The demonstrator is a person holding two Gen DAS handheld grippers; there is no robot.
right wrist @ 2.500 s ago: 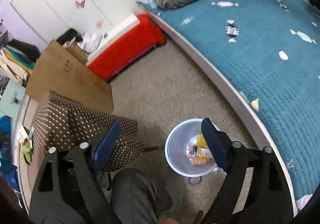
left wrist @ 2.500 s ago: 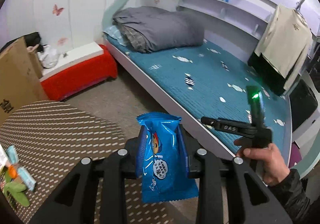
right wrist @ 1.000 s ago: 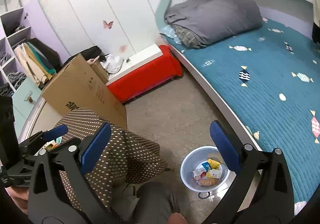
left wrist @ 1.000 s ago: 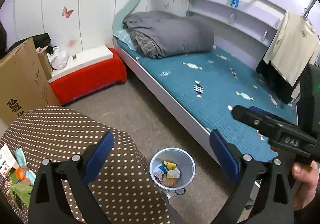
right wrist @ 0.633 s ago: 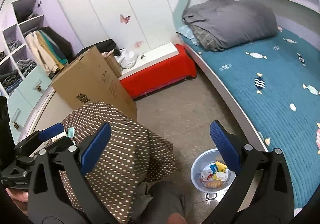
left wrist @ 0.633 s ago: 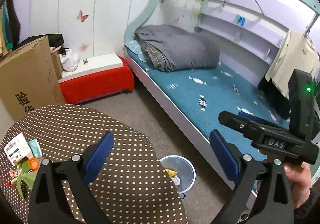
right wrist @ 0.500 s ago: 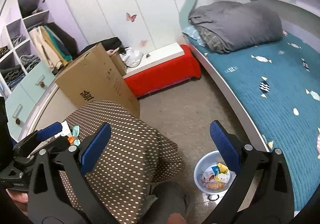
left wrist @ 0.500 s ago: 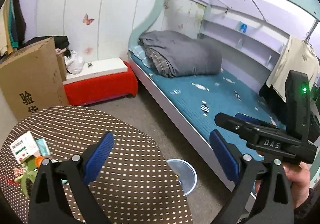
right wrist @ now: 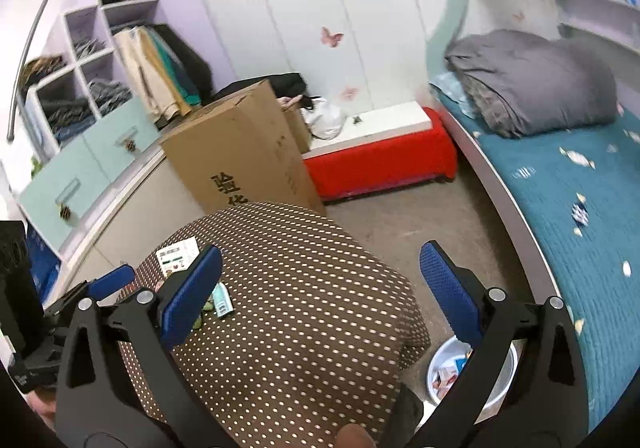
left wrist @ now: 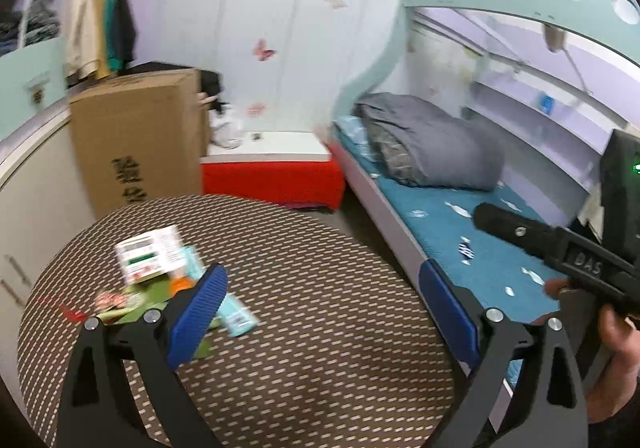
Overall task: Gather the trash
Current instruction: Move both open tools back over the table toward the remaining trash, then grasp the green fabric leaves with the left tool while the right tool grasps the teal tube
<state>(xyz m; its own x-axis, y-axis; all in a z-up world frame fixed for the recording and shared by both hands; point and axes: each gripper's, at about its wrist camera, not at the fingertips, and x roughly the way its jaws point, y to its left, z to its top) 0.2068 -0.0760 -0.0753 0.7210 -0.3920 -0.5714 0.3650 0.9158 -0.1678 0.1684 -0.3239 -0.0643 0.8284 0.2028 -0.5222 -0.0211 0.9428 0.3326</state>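
both grippers gape wide, holding nothing — left gripper and right gripper above the dotted table, wrappers near its left edge.

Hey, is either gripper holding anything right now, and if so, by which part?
Nothing is held. The left gripper and the right gripper are both open and empty.

Wrappers lie heaped on the table; bin holds trash.

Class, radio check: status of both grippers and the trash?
Left gripper open, empty. Right gripper open, empty. Wrappers on table; bin on floor beside it. Nothing in the way.
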